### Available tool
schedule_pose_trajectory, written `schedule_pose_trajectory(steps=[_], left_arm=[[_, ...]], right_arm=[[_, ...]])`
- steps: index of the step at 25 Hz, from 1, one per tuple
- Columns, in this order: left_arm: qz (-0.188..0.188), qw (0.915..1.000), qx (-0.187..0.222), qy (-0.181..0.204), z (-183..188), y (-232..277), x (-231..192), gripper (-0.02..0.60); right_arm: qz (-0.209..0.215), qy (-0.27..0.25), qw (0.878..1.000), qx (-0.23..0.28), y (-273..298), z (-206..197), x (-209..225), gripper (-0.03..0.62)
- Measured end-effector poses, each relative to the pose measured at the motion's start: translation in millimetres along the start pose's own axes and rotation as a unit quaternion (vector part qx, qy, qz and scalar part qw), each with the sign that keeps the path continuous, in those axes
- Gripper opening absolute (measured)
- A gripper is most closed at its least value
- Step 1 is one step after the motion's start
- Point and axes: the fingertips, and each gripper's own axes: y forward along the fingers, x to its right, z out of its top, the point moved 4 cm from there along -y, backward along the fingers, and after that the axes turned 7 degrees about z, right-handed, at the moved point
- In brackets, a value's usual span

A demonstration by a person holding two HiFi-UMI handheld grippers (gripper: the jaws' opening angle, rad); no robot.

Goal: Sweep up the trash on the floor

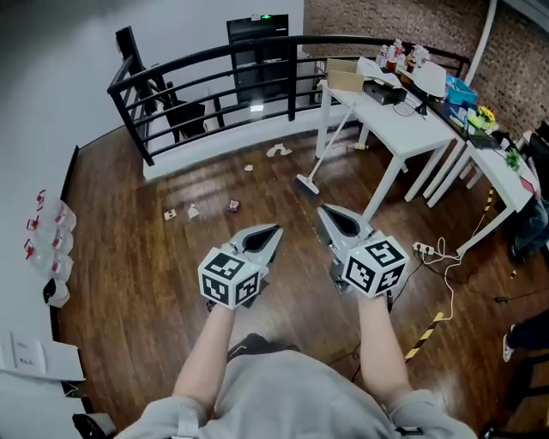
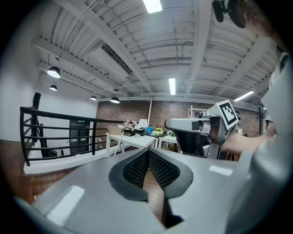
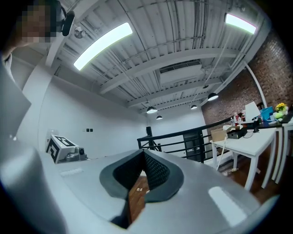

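Trash scraps on floor, left hand-held gripper and right hand-held gripper pressed together, empty

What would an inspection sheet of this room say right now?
Surface: dark wooden floor.
Job's things: broom leaning against the white table; paper scraps scattered near the railing.
Clutter: boxes and bottles on the table.
Grippers: left gripper and right gripper shut, empty, above the floor.
Cables: power strip with white cable on the floor.
Surroundings: brick wall, white wall.
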Motion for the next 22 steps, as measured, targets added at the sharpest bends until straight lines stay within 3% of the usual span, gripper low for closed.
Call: schedule_pose_trajectory(steps=[5, 13, 22], left_arm=[[-0.016, 0.9998, -0.006, -0.005, 1.5, 69.0, -34.6, 0.005], [-0.057, 0.9981, -0.005, -0.023, 21.4, 207.1, -135.2, 0.005], [-0.093, 0.9955, -0.021, -0.002, 48.7, 341.2, -202.6, 0.005]], right_arm=[[-0.016, 0.005, 1.0, -0.011, 32.5, -6.1, 63.0, 0.0], [-0.064, -0.007, 0.997, -0.042, 128.7, 6.5, 188.9, 0.0], [-0.104, -0.002, 0.994, -0.031, 198.0, 25.7, 316.2, 0.0]])
